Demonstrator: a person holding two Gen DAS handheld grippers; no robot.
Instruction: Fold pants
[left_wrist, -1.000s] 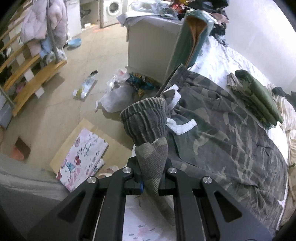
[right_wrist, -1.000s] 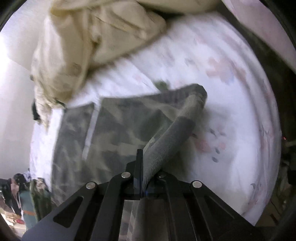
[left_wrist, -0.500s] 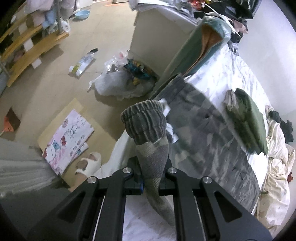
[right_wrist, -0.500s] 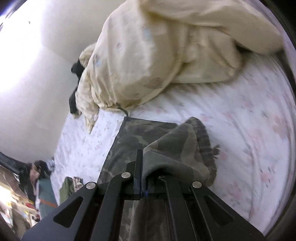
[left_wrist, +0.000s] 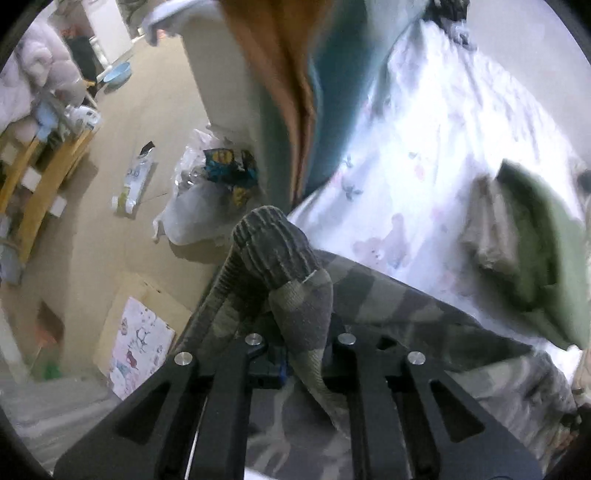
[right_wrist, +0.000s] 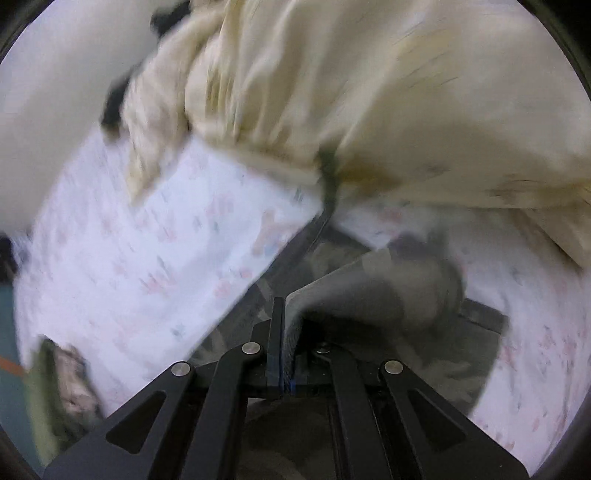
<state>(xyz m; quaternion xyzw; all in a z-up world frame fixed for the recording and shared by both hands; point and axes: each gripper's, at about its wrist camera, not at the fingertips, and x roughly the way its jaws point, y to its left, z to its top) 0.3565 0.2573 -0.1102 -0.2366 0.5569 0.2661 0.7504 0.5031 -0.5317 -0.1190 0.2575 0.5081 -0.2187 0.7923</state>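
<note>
The camouflage pants (left_wrist: 424, 325) lie on the flowered bed sheet (left_wrist: 424, 166). My left gripper (left_wrist: 299, 343) has a ribbed grey leg cuff (left_wrist: 273, 251) of them between its fingers, bunched up above the tips; the jaws are opening slightly and the cloth still sits pinched there. In the right wrist view, my right gripper (right_wrist: 291, 332) is shut on another edge of the pants (right_wrist: 388, 291), which drape to the right over the sheet (right_wrist: 147, 240). That view is heavily blurred.
A cream duvet (right_wrist: 369, 92) is heaped close beyond the right gripper. Folded green clothes (left_wrist: 528, 240) lie on the bed at right. A teal and orange garment (left_wrist: 295, 74) hangs at the bed's end. On the floor are a plastic bag (left_wrist: 199, 206) and a cardboard sheet (left_wrist: 140, 343).
Both grippers have swept sideways over the bed with the pants. The waistband and white drawstring have left the left view. The right view has rolled, and the duvet is nearer.
</note>
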